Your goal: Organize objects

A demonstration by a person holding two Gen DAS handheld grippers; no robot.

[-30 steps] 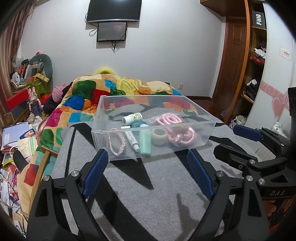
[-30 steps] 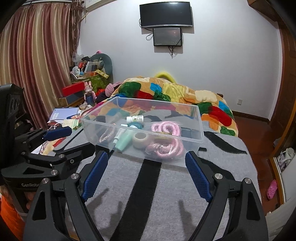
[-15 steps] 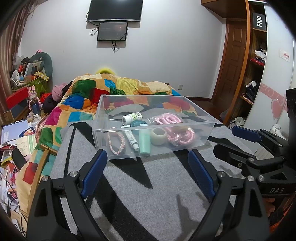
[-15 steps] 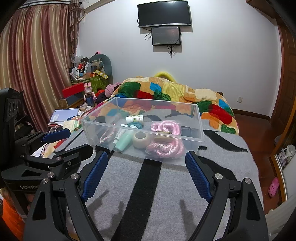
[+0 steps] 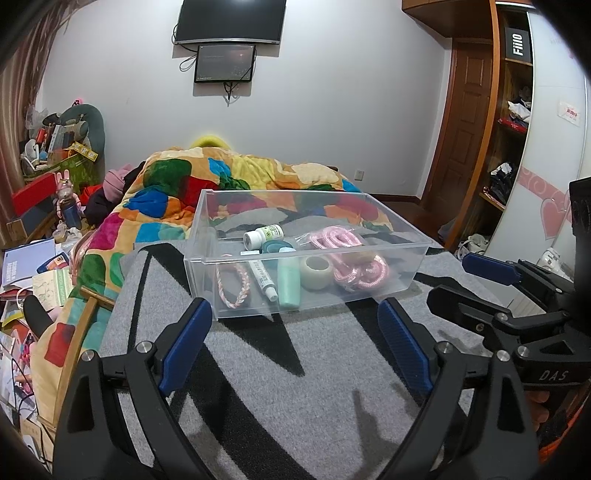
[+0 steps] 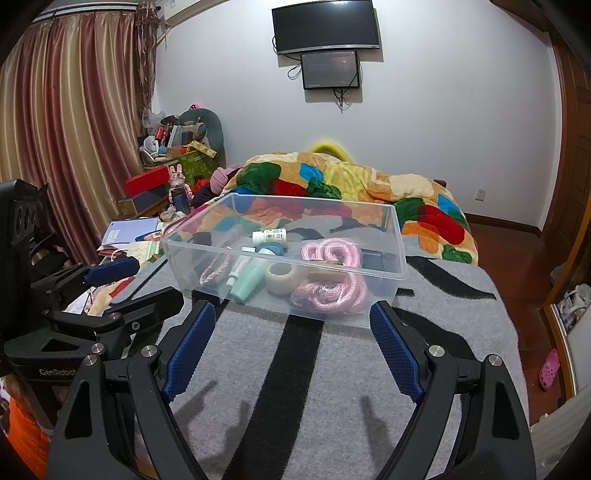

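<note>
My left tool (image 5: 295, 336) is spread wide with nothing between its blue pads (image 5: 186, 341); my right tool (image 6: 291, 343) is the same, open and empty. Both hover low over the grey blanket (image 5: 258, 387) with its black stripes, side by side, neither touching anything. In the left view the right tool (image 5: 491, 280) shows off to my right, and in the right view the left tool (image 6: 110, 280) shows off to my left.

Straight ahead of both tools, just past the fingertips, sits the clear bin (image 5: 306, 295) on the blanket. Inside it, from my left tool's side across: a pink braided cord (image 5: 232, 284) lies nearest the left wall, then a white tube (image 5: 264, 278), then a mint tube (image 5: 289, 282) beside it, touching or nearly so. Right of that stands a roll of tape (image 5: 314, 272), and beyond it a bundle of pink rope (image 5: 351, 258) fills the right part of the bin. Farther back lie a white bottle (image 5: 264, 235) on its side and a teal item (image 5: 275, 246) just in front of it.

Beyond the bin lies a patchwork quilt (image 5: 207, 192), and a TV (image 5: 231, 20) hangs on the far wall.
</note>
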